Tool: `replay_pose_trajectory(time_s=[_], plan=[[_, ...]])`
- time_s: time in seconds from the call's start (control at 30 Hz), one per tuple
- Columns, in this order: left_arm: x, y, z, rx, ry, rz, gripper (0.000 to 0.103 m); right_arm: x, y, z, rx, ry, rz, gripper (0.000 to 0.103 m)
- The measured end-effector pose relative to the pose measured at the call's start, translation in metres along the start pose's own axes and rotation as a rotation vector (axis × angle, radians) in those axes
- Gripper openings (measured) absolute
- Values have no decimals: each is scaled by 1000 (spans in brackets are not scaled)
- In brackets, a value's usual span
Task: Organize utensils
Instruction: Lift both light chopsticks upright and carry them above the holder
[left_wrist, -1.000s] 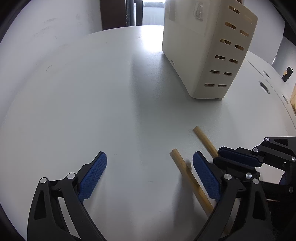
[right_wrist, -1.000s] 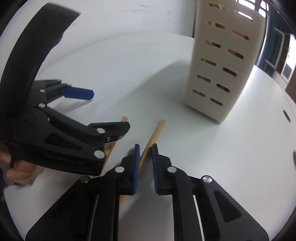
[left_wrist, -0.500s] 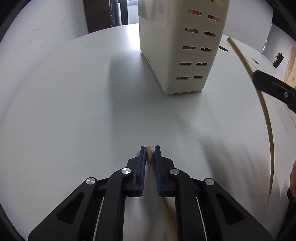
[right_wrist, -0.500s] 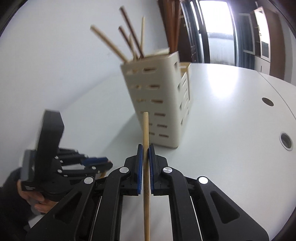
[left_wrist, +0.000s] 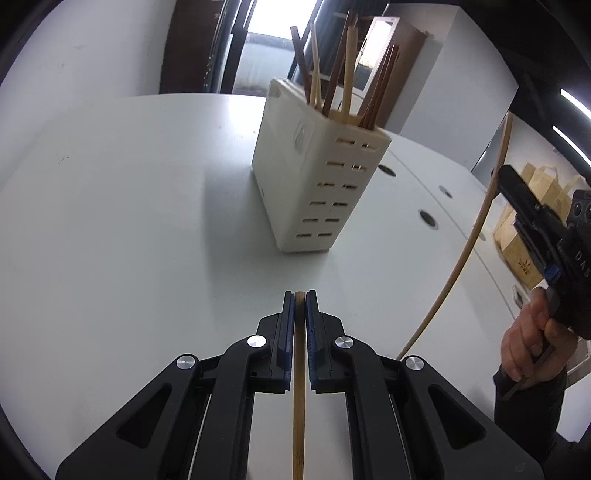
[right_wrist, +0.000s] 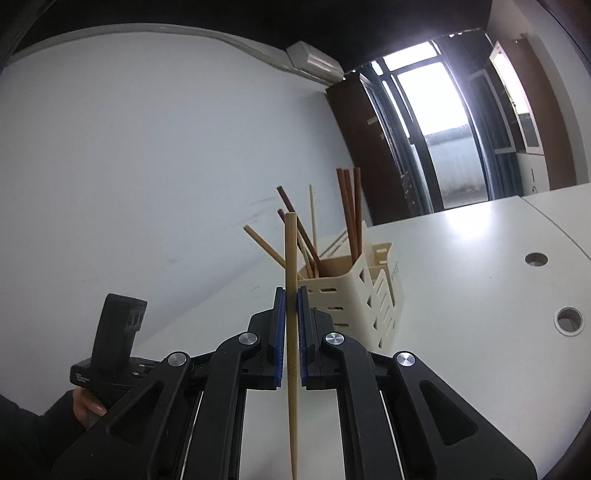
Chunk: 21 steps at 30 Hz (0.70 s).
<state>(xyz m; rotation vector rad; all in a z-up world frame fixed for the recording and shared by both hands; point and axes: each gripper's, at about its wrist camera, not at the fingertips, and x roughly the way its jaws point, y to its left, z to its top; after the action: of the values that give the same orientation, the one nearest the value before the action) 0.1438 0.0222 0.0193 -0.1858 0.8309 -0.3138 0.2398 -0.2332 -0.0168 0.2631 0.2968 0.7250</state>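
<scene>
A cream slotted utensil holder (left_wrist: 314, 184) stands on the white table and holds several light and dark chopsticks (left_wrist: 347, 74). It also shows in the right wrist view (right_wrist: 354, 295). My left gripper (left_wrist: 300, 295) is shut on a light bamboo chopstick (left_wrist: 299, 387) that lies along the fingers, above the table in front of the holder. My right gripper (right_wrist: 291, 291) is shut on another bamboo chopstick (right_wrist: 290, 251), held upright beside the holder. That chopstick (left_wrist: 476, 229) and the right gripper's body (left_wrist: 543, 236) show at the right of the left wrist view.
The white table (left_wrist: 129, 221) has round cable holes (left_wrist: 428, 218) to the right of the holder. A wall (right_wrist: 147, 147) lies behind the table. Brown paper bags (left_wrist: 524, 236) stand off the table's right side. The left hand-held gripper's body (right_wrist: 110, 343) shows low left in the right wrist view.
Both grippers have closed on a chopstick each and lifted them off the table. Both views now tilt up, showing the holder's top and the chopsticks in it.
</scene>
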Motion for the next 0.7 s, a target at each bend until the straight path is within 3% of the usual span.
replay_pose_trajectory(time_s=[0.23, 0.7], plan=[[-32, -6, 25, -20, -85, -1, 5, -25, 14, 11, -6, -50, 10, 7], [-94, -55, 98, 92, -247, -11, 6, -26, 36, 65, -84, -140, -48, 7]])
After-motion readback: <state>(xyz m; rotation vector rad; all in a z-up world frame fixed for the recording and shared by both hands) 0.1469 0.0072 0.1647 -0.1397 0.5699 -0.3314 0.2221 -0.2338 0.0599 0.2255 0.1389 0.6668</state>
